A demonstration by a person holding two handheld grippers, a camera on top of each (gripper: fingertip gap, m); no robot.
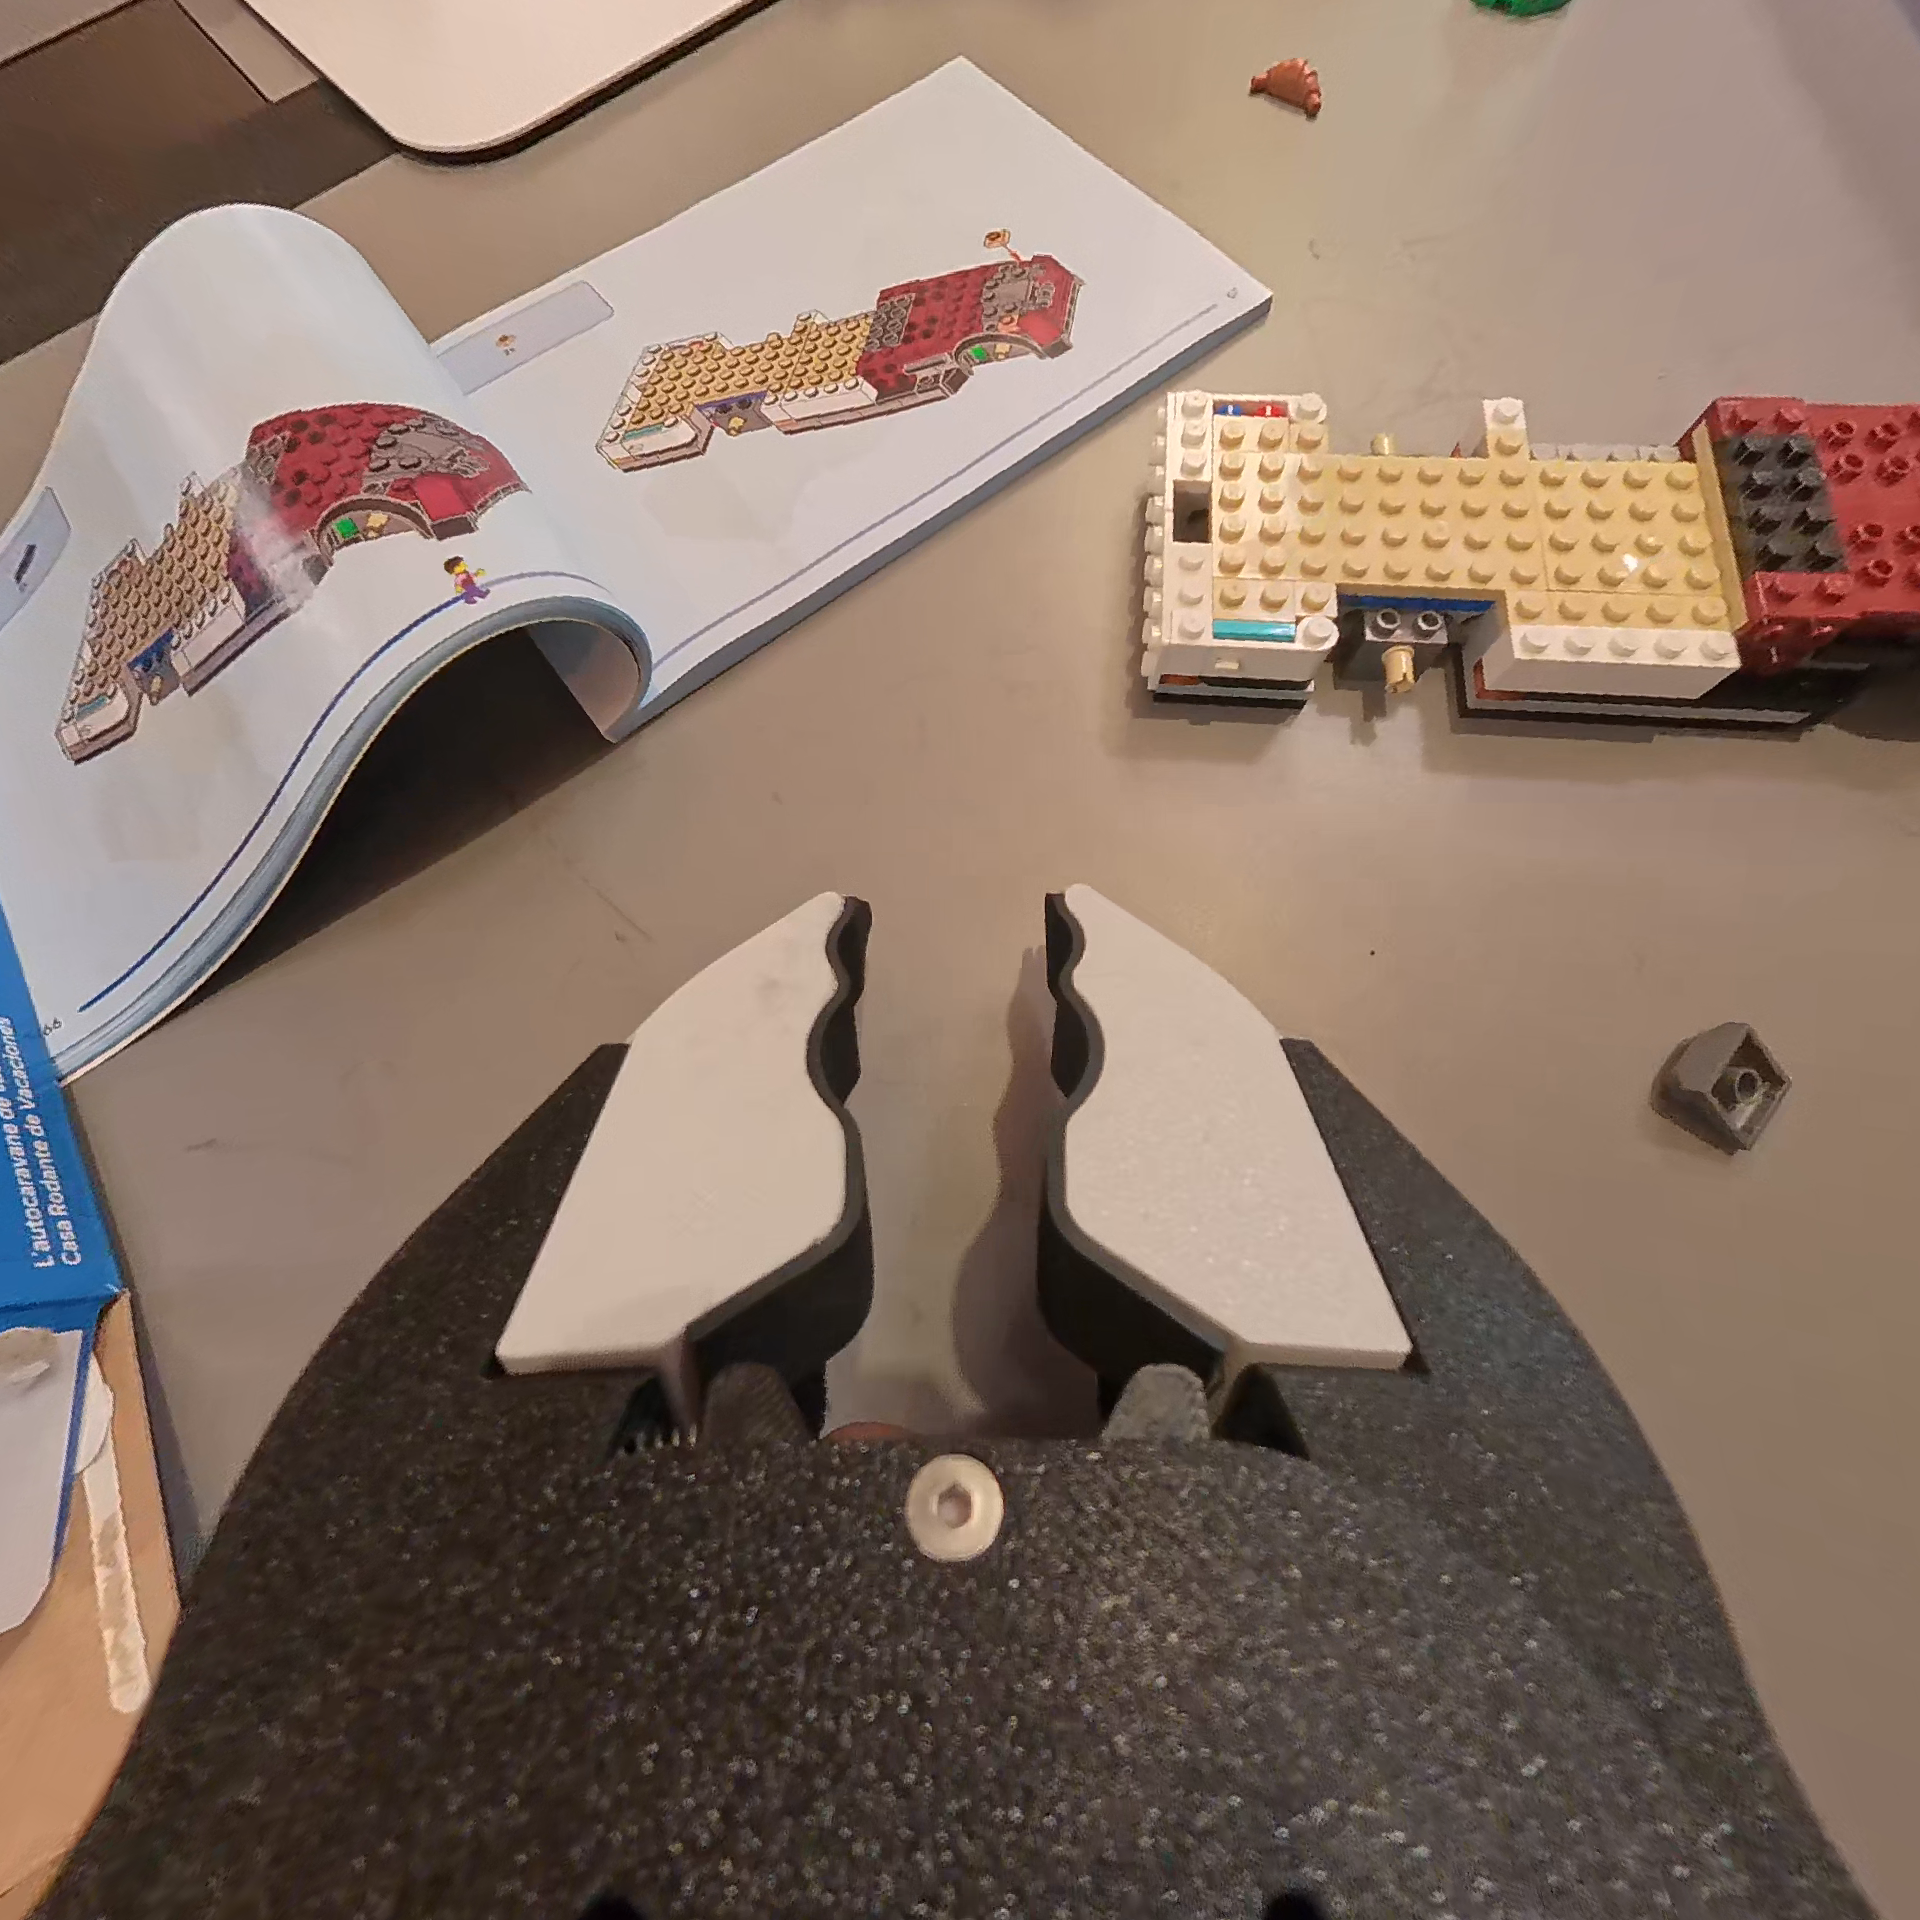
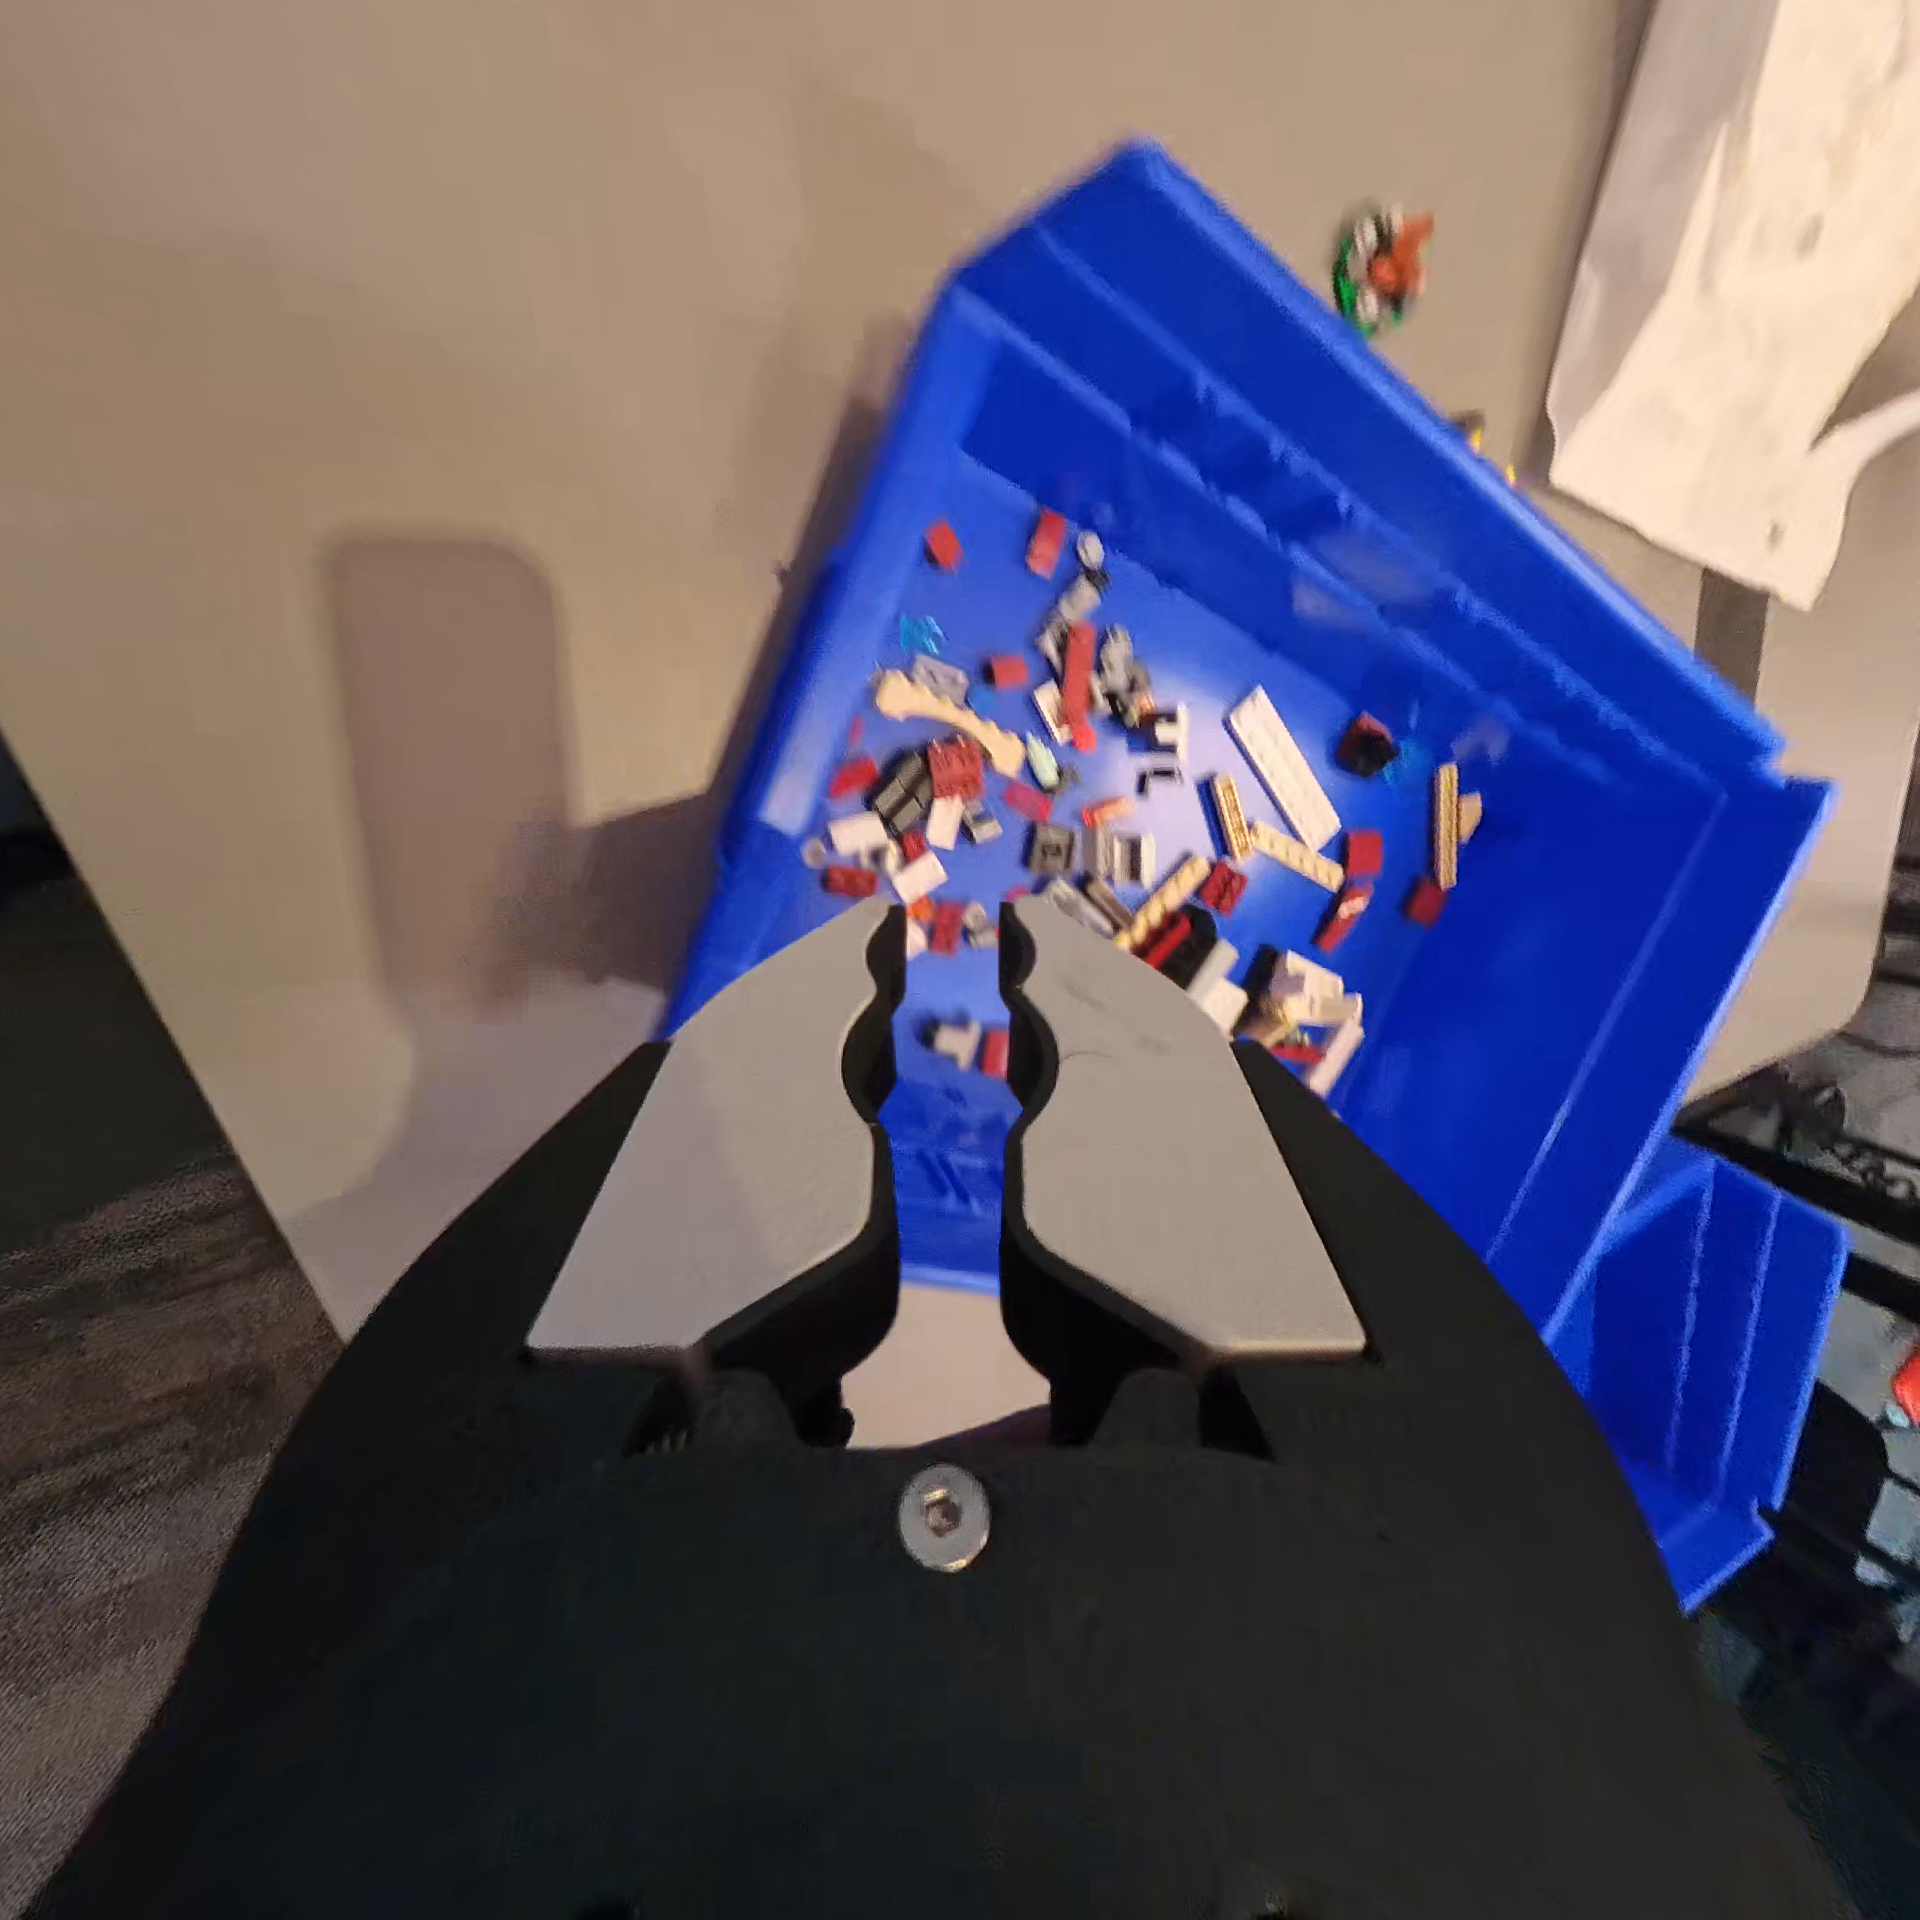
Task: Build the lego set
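Note:
My left gripper (image 1: 958, 909) is open and empty, above bare grey table. Ahead to the right lies a partly built brick model (image 1: 1455, 540) with a tan studded floor, white walls and a dark red end. An open instruction booklet (image 1: 582, 436) lies ahead to the left. A small grey sloped brick (image 1: 1720, 1086) sits on the table to the right of the fingers. My right gripper (image 2: 951, 914) is open and empty, held over a blue bin (image 2: 1558, 1039) that holds several loose red, white, tan and grey bricks (image 2: 1091, 810). The right wrist view is blurred.
A blue cardboard box (image 1: 52, 1299) stands at the left edge. A small brown piece (image 1: 1288, 83) lies at the far side of the table. A white paper bag (image 2: 1745, 291) lies beyond the bin, and a second blue bin (image 2: 1714, 1382) sits at the right. The gap from one gripper's tips to the other's is roughly 45 cm.

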